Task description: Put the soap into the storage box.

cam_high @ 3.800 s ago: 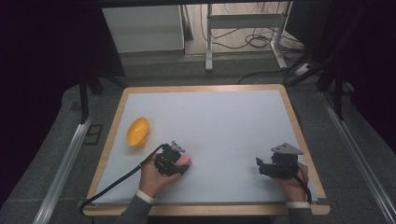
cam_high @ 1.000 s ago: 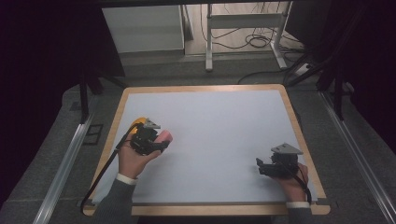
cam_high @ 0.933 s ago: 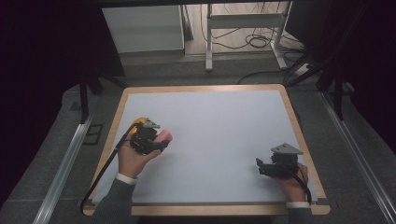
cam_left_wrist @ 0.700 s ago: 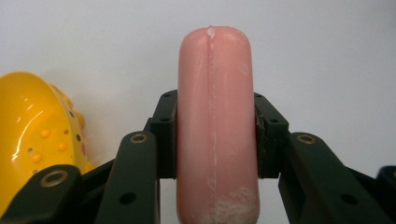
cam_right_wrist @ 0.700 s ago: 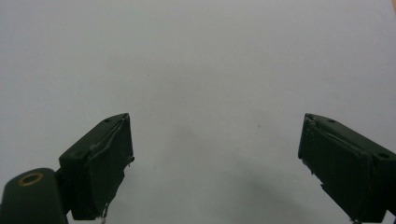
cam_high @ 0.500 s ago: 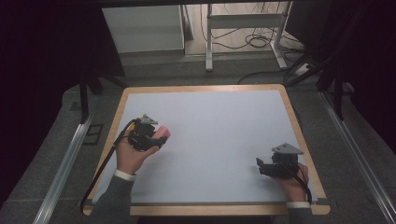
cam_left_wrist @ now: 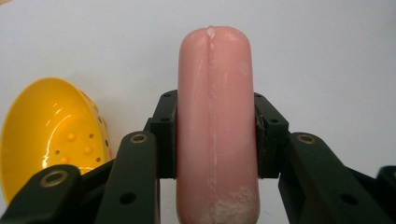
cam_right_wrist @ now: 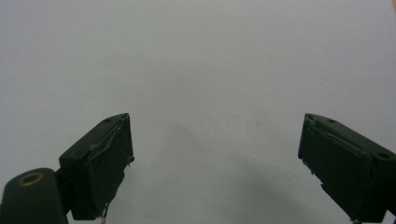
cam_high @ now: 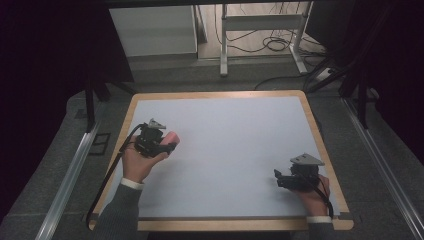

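Sausage (cam_left_wrist: 216, 126), pink and smooth, sits pinched between the fingers (cam_left_wrist: 164, 135) of the left gripper (cam_left_wrist: 216, 140), both pads pressed flat against its sides while its rounded end pokes out beyond them. From the high view, that left gripper (cam_high: 161, 142) hangs near the left edge of the surface (cam_high: 235, 130), about midway along that edge, with the sausage (cam_high: 171, 137) pointing toward the middle. Just beside it, in the left gripper view, lies a yellow bowl-shaped strainer (cam_left_wrist: 51, 130) with small holes, its hollow turned toward the camera; it looks like a toy colander, though I can't be sure from here. Over by the near right corner, the right gripper (cam_high: 280, 178) rests low on the white surface, a hand (cam_high: 312, 197) wrapped around it. Its fingers (cam_right_wrist: 100, 163) stand spread wide apart with bare white sheet between them.
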The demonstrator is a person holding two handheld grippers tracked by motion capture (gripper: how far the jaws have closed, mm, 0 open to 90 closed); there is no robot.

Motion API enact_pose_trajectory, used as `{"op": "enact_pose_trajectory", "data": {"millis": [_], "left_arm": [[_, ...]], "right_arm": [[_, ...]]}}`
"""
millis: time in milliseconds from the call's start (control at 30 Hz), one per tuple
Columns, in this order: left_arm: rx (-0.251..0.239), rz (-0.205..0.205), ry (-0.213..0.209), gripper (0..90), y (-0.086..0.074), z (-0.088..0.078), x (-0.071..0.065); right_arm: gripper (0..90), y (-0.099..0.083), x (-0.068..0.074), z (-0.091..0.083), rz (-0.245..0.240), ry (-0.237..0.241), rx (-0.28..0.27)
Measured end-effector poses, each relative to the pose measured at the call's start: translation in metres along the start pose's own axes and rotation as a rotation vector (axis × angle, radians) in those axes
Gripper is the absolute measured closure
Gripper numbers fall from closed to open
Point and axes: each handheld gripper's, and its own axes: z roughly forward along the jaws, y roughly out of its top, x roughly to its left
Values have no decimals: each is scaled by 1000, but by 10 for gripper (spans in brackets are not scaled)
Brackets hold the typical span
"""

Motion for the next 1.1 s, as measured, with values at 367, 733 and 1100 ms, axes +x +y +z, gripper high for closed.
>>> {"op": "enact_pose_trajectory", "data": {"millis": [367,733,1100], "left_arm": [[0,-7,14,600,4,1,8],[7,-34,15,600,7,3,20],[10,-63,24,600,9,3,32]], "right_arm": [[99,0,-1,0,0,-3,-5],[99,0,0,-1,-4,-6,-5],[99,0,0,-1,-4,-6,-4]]}}
